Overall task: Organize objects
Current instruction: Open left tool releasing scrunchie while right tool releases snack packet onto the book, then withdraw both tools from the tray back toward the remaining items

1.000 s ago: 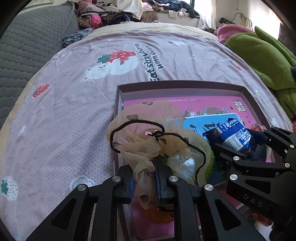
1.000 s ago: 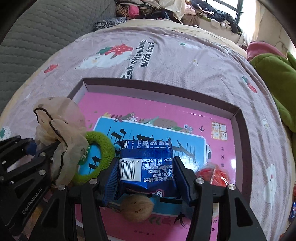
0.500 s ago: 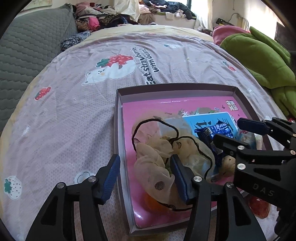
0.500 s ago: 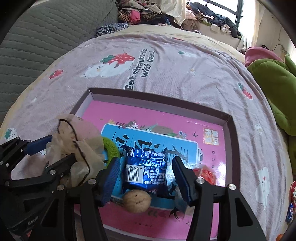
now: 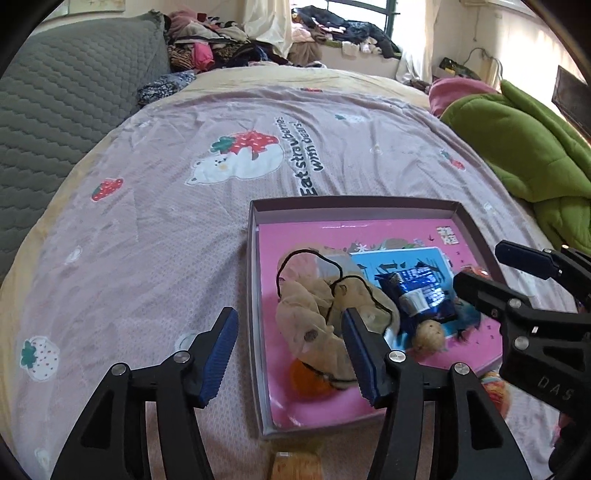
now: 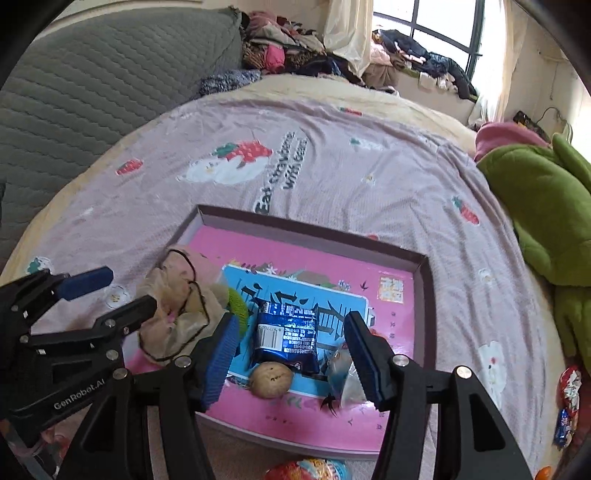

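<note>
Bed's got a mauve strawberry-bear sheet [image 5: 258, 155] on it, grey quilted headboard [image 6: 92, 74] along one side, green plush blanket [image 5: 517, 147] bunched on the other, and a clothes pile [image 6: 295, 44] by the window [image 6: 443, 29].

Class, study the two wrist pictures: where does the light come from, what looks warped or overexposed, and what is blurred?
Left wrist view: daylight from the far window, which is washed out; the bed bulges round from fisheye, corners are black, and the tray looks skewed. Right wrist view: window blown out at top right, quilt lettering motion-smeared, while the blue packet stays fairly sharp.
</note>
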Demonstrator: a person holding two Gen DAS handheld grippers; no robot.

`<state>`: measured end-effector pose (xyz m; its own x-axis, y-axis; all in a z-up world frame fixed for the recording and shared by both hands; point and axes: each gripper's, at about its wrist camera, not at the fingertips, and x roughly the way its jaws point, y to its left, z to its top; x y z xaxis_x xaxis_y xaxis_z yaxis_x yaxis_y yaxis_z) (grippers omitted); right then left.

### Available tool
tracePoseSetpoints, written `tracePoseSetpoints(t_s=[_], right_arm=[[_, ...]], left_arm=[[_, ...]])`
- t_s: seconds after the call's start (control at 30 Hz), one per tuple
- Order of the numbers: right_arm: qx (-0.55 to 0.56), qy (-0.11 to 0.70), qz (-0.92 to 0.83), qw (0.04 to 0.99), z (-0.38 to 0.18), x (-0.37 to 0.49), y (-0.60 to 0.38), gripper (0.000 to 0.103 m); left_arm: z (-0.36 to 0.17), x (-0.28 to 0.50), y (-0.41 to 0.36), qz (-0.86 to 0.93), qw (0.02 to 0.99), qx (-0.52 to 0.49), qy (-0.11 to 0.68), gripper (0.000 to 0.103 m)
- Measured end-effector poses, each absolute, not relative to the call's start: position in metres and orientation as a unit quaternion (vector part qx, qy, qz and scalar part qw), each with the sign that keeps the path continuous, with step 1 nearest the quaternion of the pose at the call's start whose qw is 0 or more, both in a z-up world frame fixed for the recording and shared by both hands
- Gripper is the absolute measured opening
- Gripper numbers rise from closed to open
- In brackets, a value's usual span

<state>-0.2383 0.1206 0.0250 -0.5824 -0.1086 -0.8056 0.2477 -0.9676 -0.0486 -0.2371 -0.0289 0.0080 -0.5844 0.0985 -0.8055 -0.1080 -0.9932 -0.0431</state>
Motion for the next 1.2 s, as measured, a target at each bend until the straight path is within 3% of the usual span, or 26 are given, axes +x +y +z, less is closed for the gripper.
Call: tracePoseSetpoints(t_s=[0.47,1.2], right_arm=[[0.388,0.065,-0.914,0.102,0.089,-0.196,0.123,0.059],[0.334,0.037,-0.935,0.109,0.157,-0.136,0.135,0.065]], left_arm=[[0.082,-0.187,-0.021,0.915,0.055,-0.399,0.009,0.062],[0.137,-0.13,-0.027,0.931,0.045,-0.362,0.014,0.063]])
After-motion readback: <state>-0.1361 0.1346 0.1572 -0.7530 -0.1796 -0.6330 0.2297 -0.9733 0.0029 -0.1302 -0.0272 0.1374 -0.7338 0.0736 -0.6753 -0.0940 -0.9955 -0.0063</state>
